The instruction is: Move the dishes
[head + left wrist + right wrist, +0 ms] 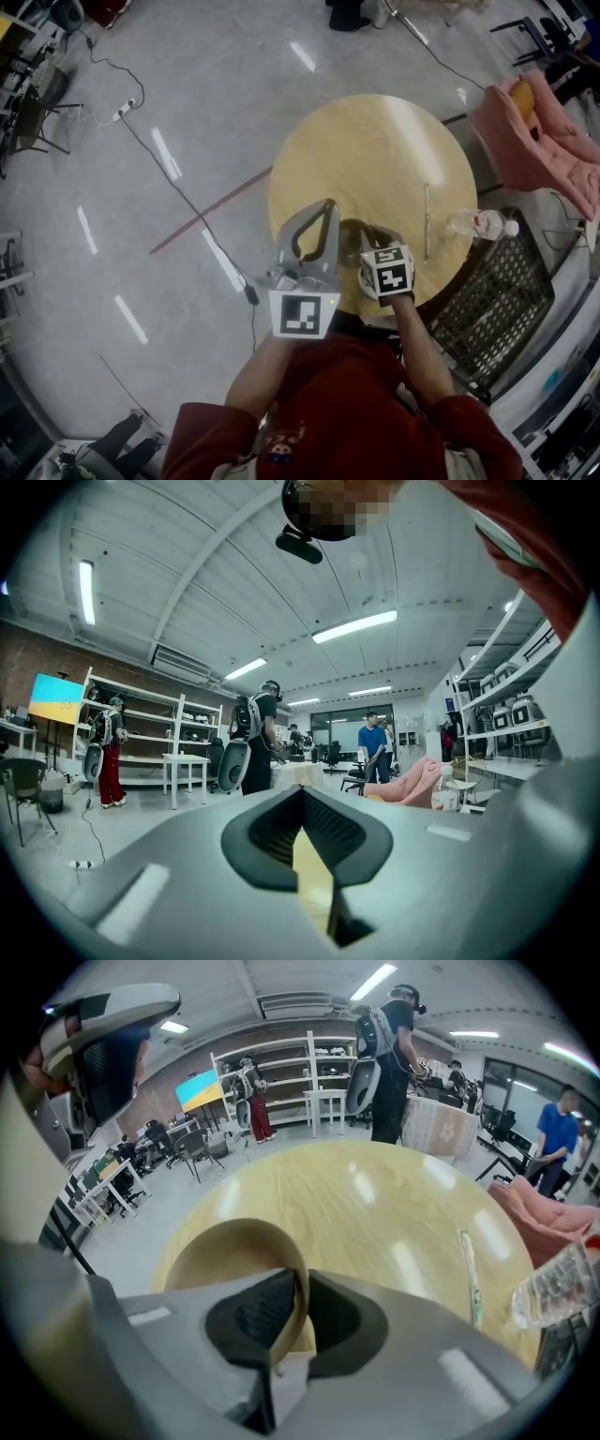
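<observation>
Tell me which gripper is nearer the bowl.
Right. The right gripper clamps its fingers on the rim of the bowl; the left gripper, shut and empty, hangs beside it, apart.

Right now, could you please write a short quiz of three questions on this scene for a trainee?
1. Fill in: the right gripper pinches the bowl by its ____.
2. True or false: the left gripper holds the bowl.
3. The bottle on the table: A upright, B lying on its side, C inside the bowl?
Key: 1 rim; 2 false, it is shut and empty; 3 B.
</observation>
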Available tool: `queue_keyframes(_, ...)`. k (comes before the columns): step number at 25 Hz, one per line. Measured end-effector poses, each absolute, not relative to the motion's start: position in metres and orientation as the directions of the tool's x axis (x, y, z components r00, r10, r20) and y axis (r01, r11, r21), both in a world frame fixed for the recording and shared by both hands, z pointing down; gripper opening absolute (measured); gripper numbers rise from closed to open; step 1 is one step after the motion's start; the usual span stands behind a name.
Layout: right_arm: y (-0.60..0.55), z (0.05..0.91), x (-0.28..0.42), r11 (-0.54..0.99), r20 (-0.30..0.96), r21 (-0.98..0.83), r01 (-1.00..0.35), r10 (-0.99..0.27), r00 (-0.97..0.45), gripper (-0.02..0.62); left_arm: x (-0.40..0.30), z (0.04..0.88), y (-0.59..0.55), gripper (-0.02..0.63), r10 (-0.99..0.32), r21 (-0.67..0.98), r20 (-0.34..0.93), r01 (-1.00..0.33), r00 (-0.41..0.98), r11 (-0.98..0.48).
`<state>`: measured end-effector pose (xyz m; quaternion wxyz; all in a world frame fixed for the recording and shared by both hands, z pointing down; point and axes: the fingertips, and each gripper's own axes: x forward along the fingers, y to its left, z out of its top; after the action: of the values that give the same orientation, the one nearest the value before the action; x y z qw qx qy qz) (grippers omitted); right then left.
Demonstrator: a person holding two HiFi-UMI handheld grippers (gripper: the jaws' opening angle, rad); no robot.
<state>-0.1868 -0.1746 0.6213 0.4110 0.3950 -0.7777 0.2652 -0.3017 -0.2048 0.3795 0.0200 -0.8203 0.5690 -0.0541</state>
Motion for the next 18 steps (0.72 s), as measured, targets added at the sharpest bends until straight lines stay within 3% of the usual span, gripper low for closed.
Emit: queue_keyframes(18,-0.167,0.593,-0.184,0.493,0.805,-0.168,-0.854,-0.431,-0.408,0.012,-0.279,0.354,-0.194,0.008,-0.916,-0.160,0.054,-0.902,0.397,-0.400)
